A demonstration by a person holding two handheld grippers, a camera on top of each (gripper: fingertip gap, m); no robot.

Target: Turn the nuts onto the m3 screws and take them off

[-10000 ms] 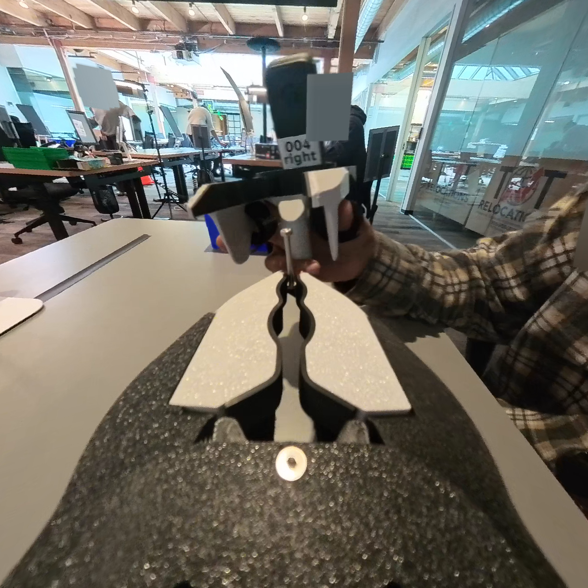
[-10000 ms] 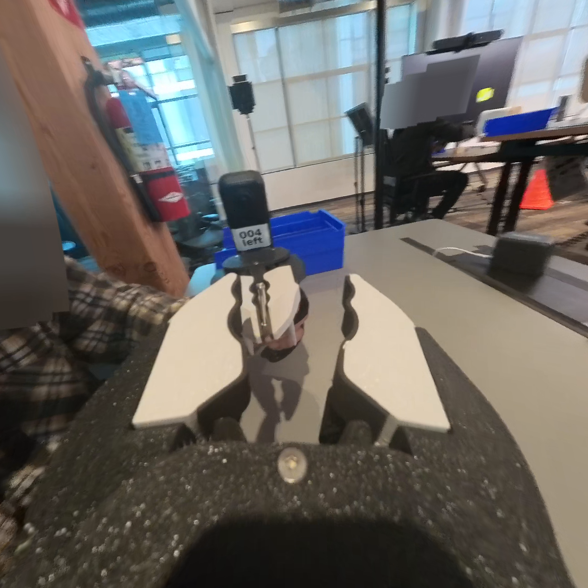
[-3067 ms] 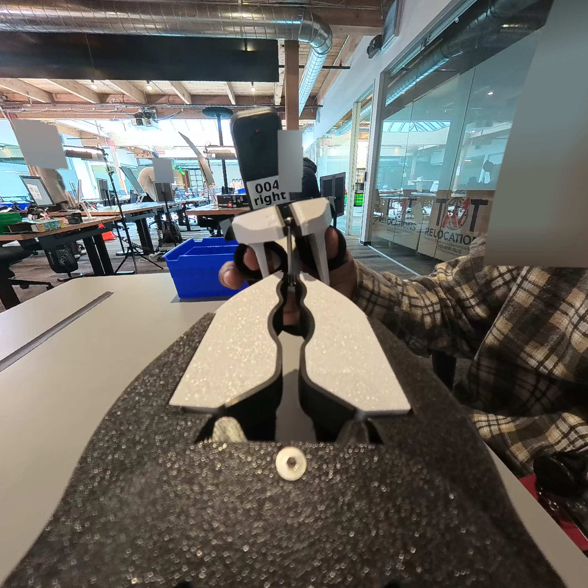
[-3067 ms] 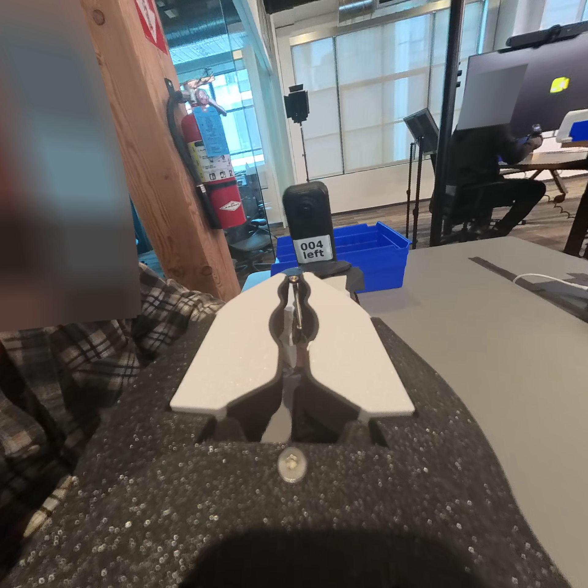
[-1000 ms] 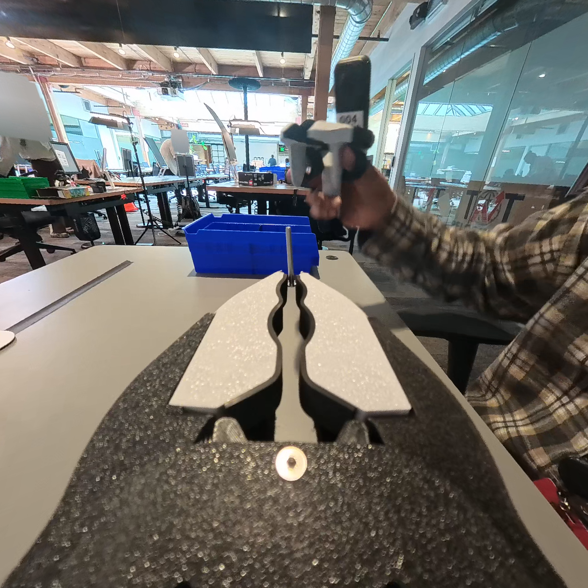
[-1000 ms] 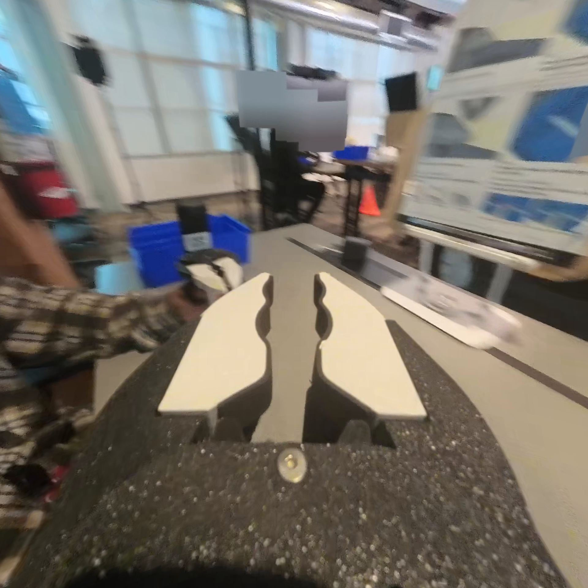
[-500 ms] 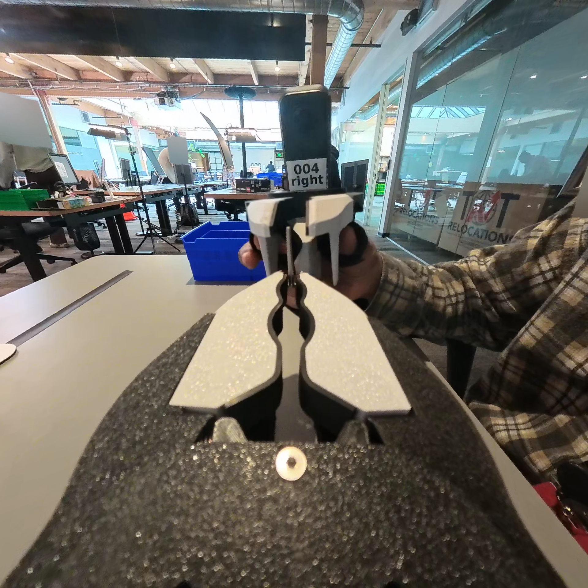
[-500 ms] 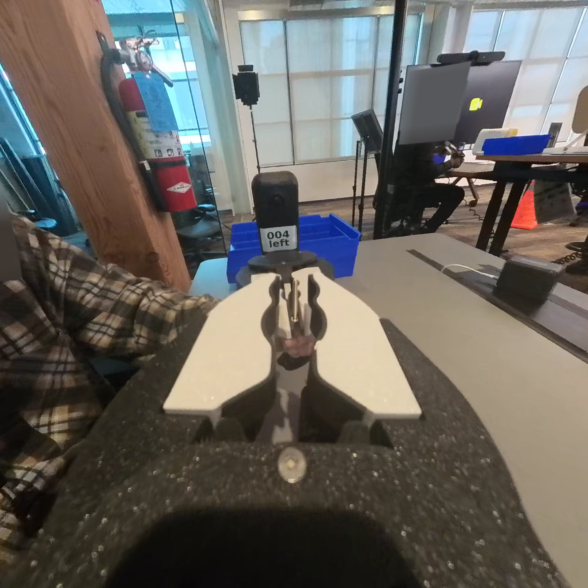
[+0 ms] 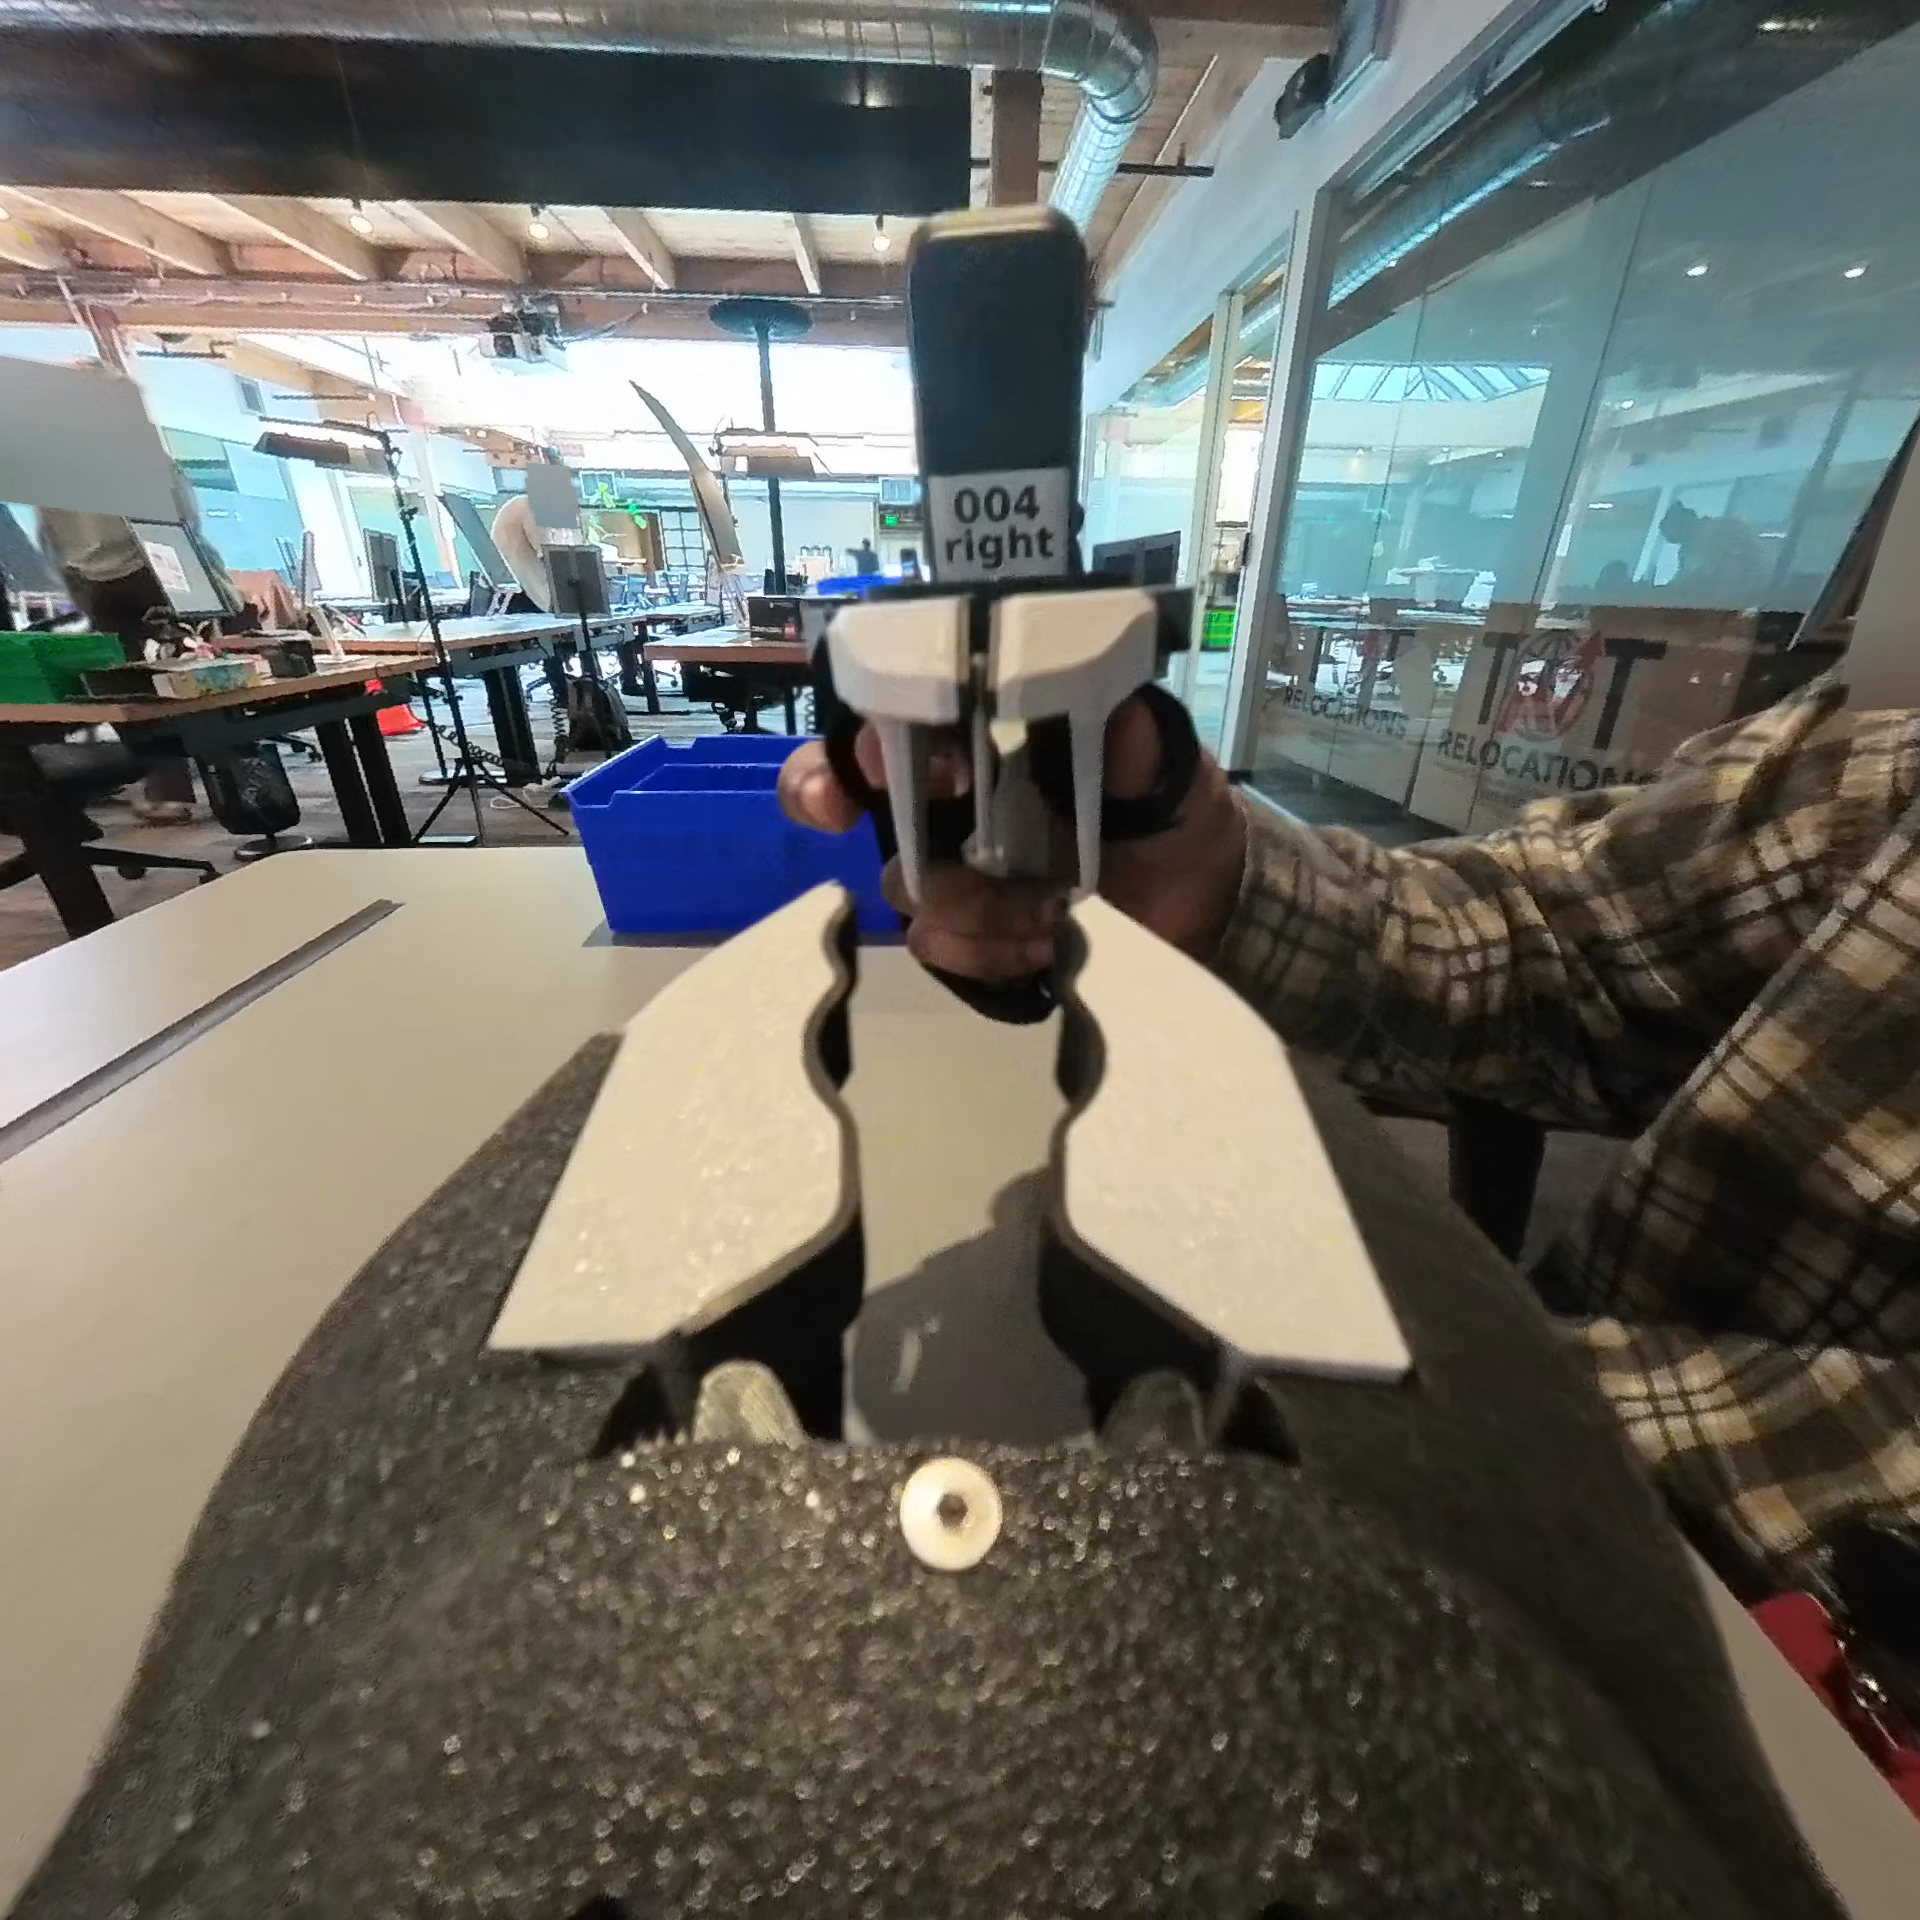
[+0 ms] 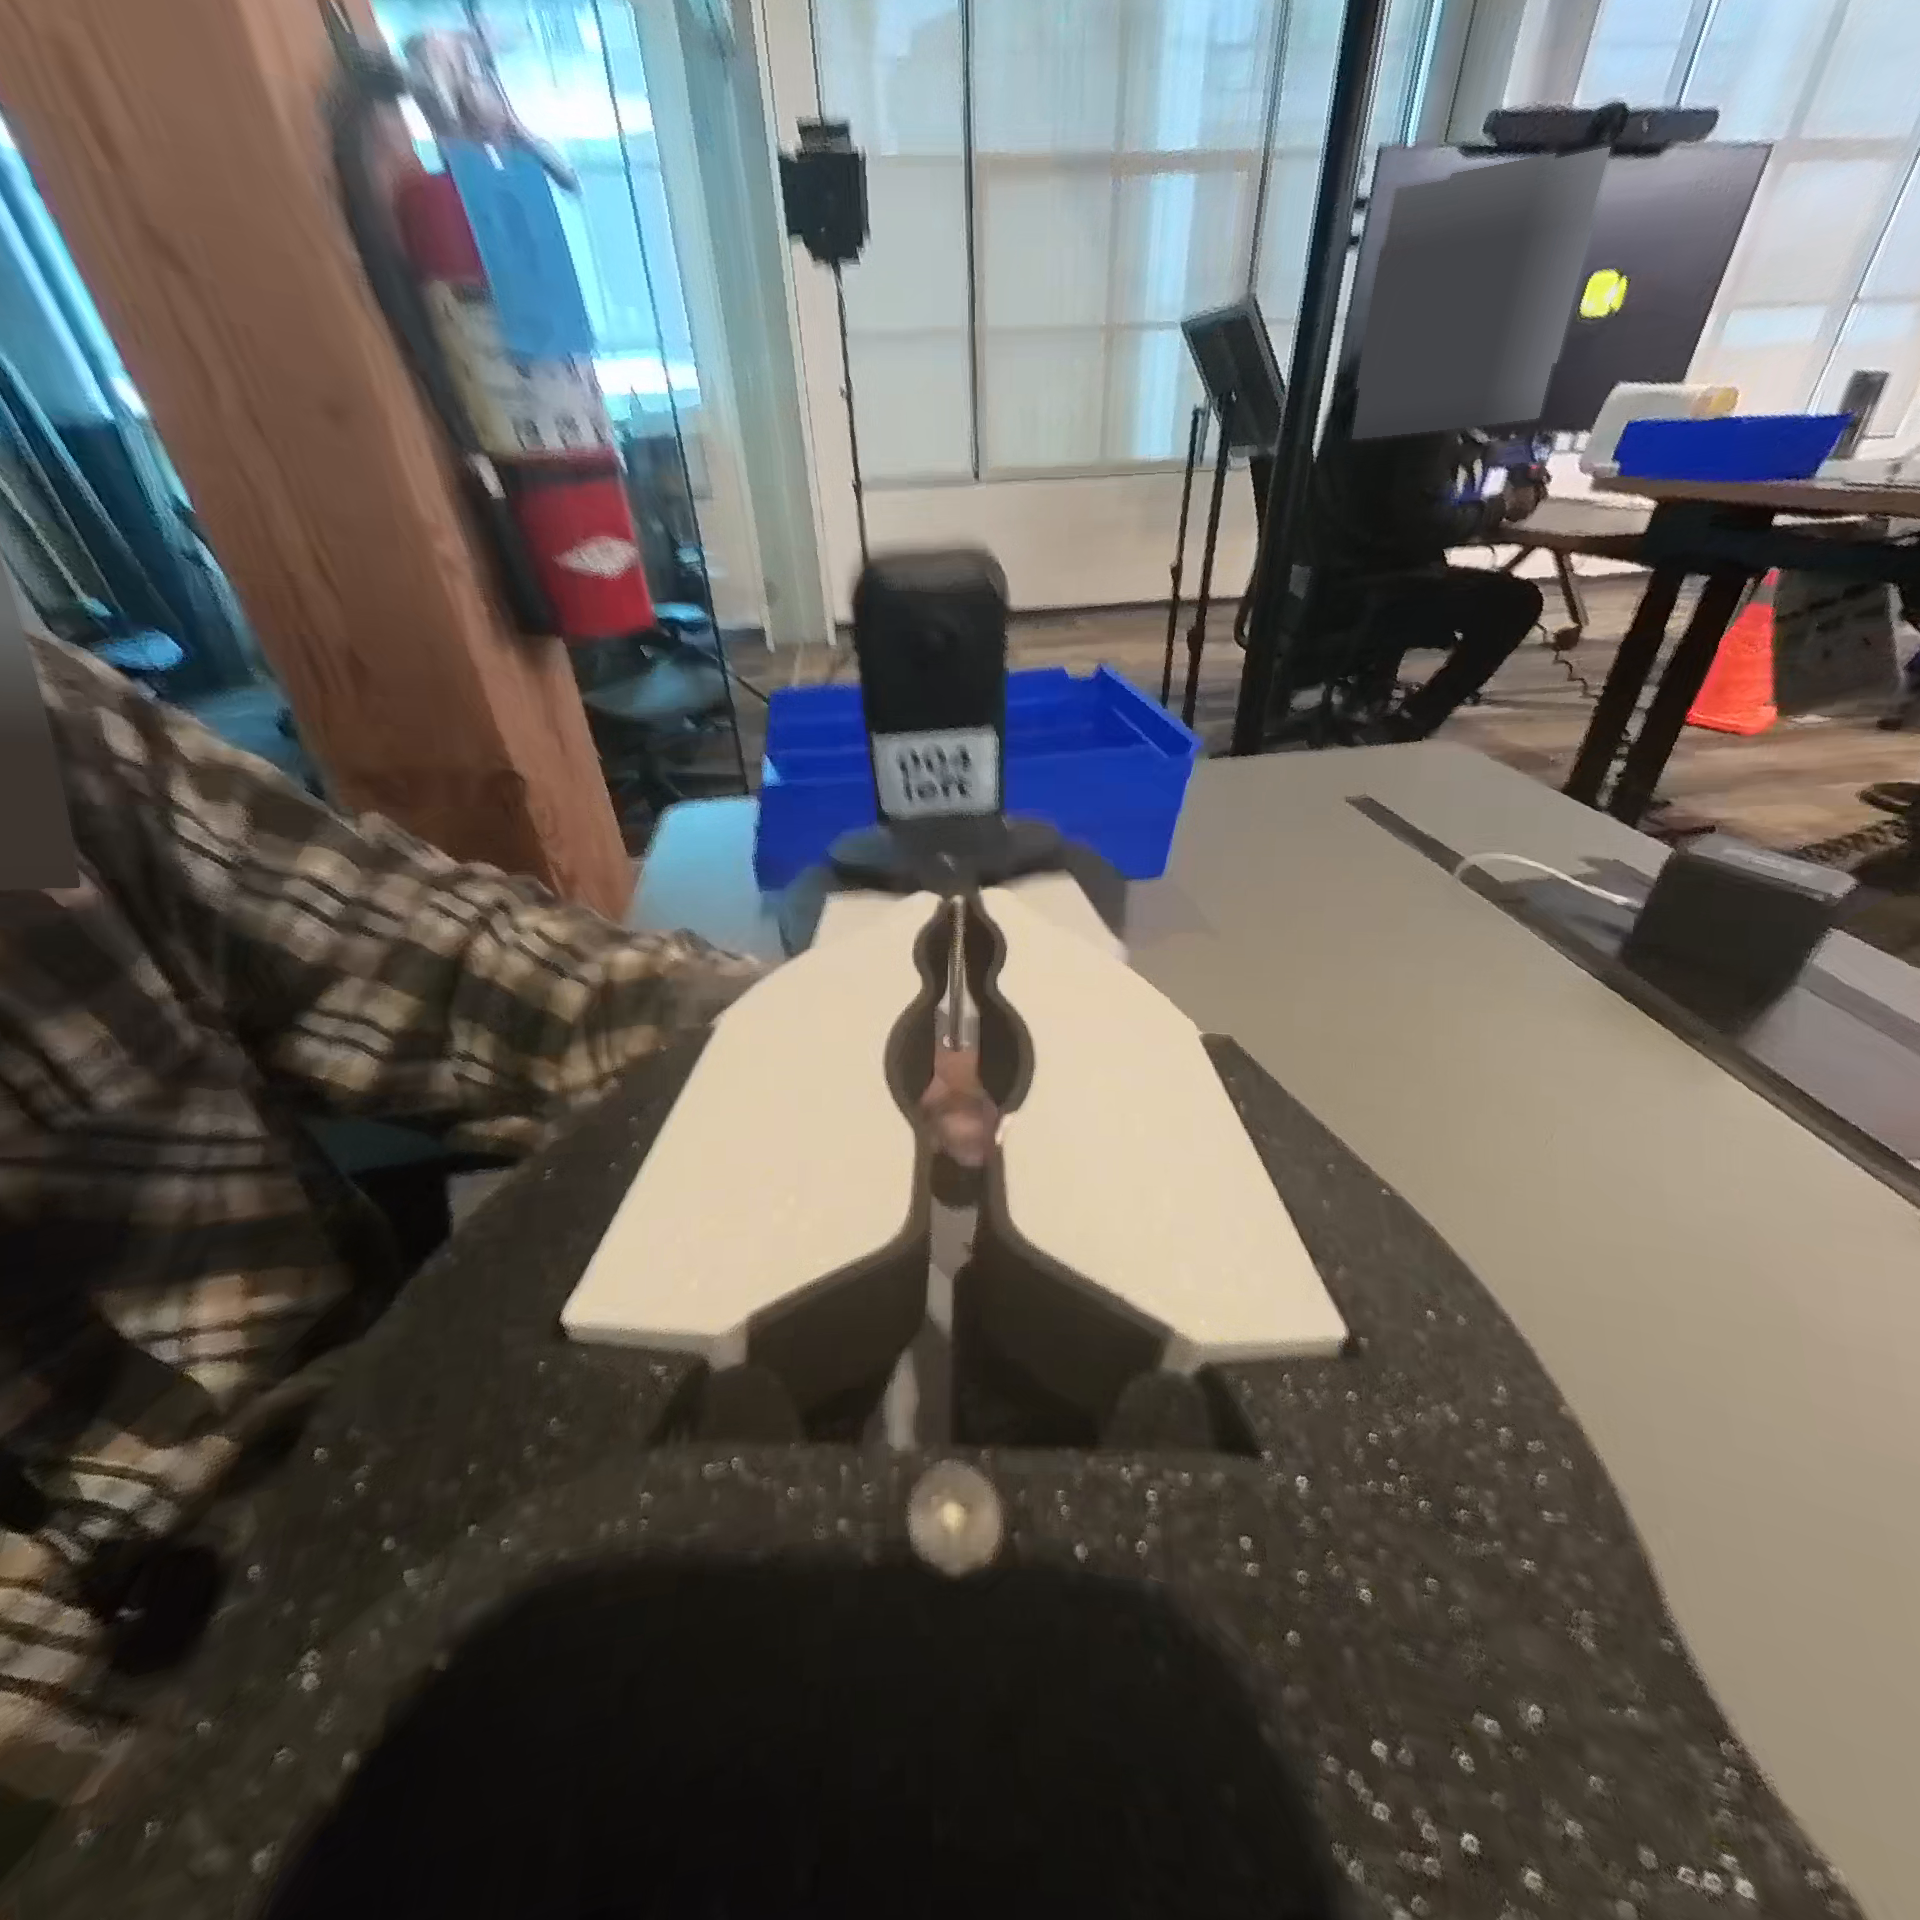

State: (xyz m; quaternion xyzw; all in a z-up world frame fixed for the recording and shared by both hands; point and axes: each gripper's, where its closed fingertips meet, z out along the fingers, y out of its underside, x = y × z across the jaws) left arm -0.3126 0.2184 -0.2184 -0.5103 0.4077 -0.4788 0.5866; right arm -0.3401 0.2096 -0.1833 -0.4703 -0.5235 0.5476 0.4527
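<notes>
Progress looks partial at best. The thin silver threaded M3 screw (image 10: 954,971) is up in the air above the grey table (image 9: 312,1039), pinched near the tips of the right gripper with white plastic fingers and a black foam body (image 10: 954,920). Its fingers are drawn together on the shank, with only a sliver of gap behind the grip. The left gripper of the same white-and-black build (image 9: 956,925) faces it from just beyond the screw's far end, fingers spread wide and nothing between them.

In the left wrist view the right gripper (image 9: 992,852) shows head-on, gripped by a bare hand (image 9: 1039,914) in a plaid sleeve, and the screw is only a faint line in its narrow slot.

I cannot make out a nut anywhere: the right wrist view is smeared with motion, and something that small on the thread could be lost in the blur. So whether a nut is on, off or partly run along the thread is open. Judging by how things lie, at least one turning-on or taking-off pass is left, and the open left gripper seems placed to come in on the screw's far end.

The screw itself is long, slender and straight, bright metal with fine thread, lying roughly along the right gripper's fingers. A blue plastic bin (image 9: 717,831) sits on the table behind the tools.
</notes>
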